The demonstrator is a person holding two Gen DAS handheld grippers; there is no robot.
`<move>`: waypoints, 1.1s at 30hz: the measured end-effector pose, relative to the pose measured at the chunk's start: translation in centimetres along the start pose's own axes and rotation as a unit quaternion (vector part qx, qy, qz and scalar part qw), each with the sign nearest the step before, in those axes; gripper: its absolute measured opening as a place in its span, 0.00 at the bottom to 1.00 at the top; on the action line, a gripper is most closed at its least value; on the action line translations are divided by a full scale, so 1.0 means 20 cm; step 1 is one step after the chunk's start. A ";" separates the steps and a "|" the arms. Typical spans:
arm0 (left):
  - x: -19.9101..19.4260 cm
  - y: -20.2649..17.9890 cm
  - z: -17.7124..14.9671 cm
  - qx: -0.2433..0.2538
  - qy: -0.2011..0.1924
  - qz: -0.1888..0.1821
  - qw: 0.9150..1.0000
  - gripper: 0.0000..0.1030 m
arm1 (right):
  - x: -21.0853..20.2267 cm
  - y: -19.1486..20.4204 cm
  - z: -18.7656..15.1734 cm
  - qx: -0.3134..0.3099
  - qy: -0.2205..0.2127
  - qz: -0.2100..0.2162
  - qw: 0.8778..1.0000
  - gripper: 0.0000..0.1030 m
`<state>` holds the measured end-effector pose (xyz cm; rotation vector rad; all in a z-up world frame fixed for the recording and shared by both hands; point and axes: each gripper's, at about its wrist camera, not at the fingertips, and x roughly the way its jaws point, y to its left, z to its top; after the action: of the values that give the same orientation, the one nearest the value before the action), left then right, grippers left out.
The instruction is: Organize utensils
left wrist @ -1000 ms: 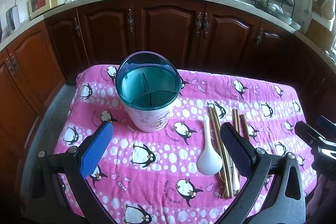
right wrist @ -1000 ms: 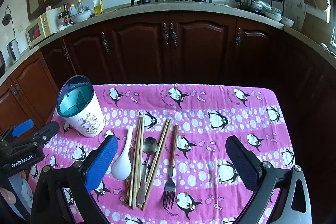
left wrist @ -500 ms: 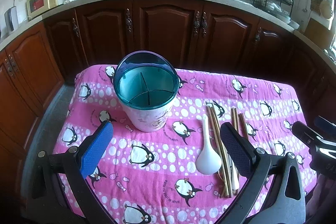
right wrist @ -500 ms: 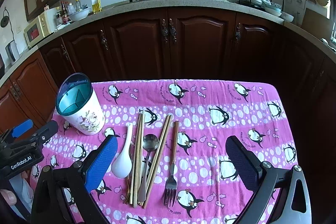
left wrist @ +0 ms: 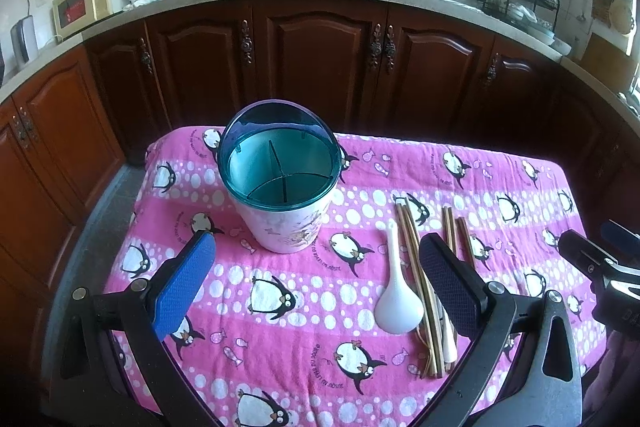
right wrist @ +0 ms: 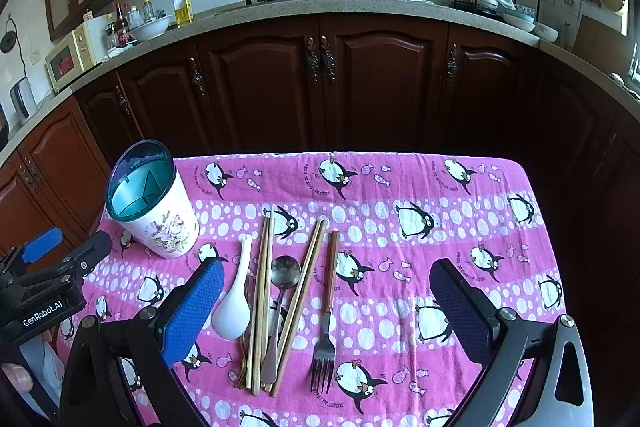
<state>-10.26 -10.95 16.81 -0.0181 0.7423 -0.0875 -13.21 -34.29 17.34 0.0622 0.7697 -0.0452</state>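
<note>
hovering over the table [right wrist: 460,187], both grippers empty with jaws spread wide.
the holder [left wrist: 280,183] stands upright at the left of the pink cloth; near it on the right lie side by side a white spoon [right wrist: 234,301], chopsticks [right wrist: 262,287], a metal spoon [right wrist: 282,291] and a fork [right wrist: 328,311]. left gripper [left wrist: 316,283], right gripper [right wrist: 328,311].

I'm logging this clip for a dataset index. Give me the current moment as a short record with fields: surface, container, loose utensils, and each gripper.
surface: penguin-print pink cloth over the table
container: divided utensil holder, upright, nothing in it
loose utensils: white spoon, two chopstick pairs, metal spoon, fork, side by side on the cloth
left gripper: jaws open, holding nothing
right gripper: jaws open above the utensils, holding nothing
</note>
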 end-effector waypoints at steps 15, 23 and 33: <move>0.01 -0.01 -0.01 0.008 0.004 0.004 1.000 0.99 | 0.01 -0.01 0.00 0.001 0.004 -0.002 1.000 1.00; 0.02 -0.02 -0.01 0.009 0.004 0.005 1.000 0.99 | 0.01 -0.02 0.00 0.000 0.005 -0.004 1.000 1.00; 0.03 -0.03 0.00 0.012 0.006 0.003 1.000 0.99 | 0.02 -0.02 0.00 -0.003 0.008 -0.007 1.000 1.00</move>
<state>-9.93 -11.62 16.39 0.0071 0.7535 -0.0916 -12.91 -34.73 17.02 0.0518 0.7854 -0.0565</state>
